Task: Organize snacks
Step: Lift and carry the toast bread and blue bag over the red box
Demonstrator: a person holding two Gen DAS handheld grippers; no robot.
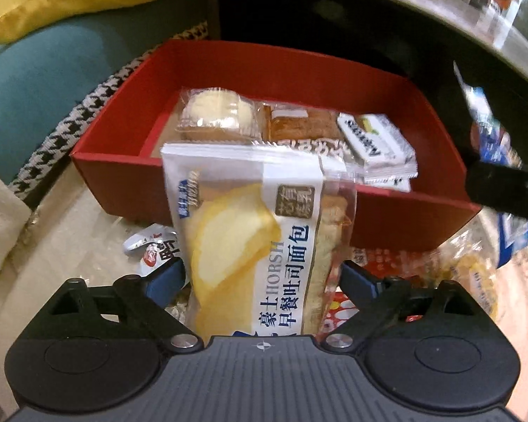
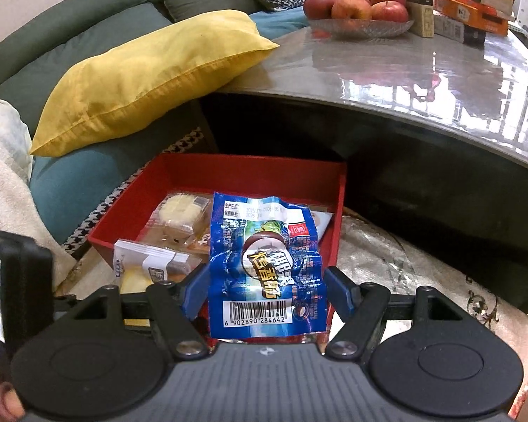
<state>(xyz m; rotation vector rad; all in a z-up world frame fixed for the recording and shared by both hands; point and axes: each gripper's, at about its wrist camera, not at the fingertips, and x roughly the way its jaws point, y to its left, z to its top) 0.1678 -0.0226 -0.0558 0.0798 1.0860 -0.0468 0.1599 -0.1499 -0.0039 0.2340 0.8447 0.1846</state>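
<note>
Two grippers are working over the red box [image 1: 130,112]. Nearest, the left gripper [image 1: 264,277] is standing wide, pads clear of the toast bread packet [image 1: 250,246] between them: light, squashy, slippery film, best pinched mid-body. The right gripper [image 2: 265,292] is lightly clamping a crinkly blue snack packet [image 2: 264,263] above the box.

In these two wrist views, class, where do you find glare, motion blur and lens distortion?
Right wrist view: window glare on the glossy table top, whose edge bows from fisheye distortion; the blue snack packet is sharp. Left wrist view: the right edge is motion-blurred, while the bread packet and red box stay fairly crisp.
</note>
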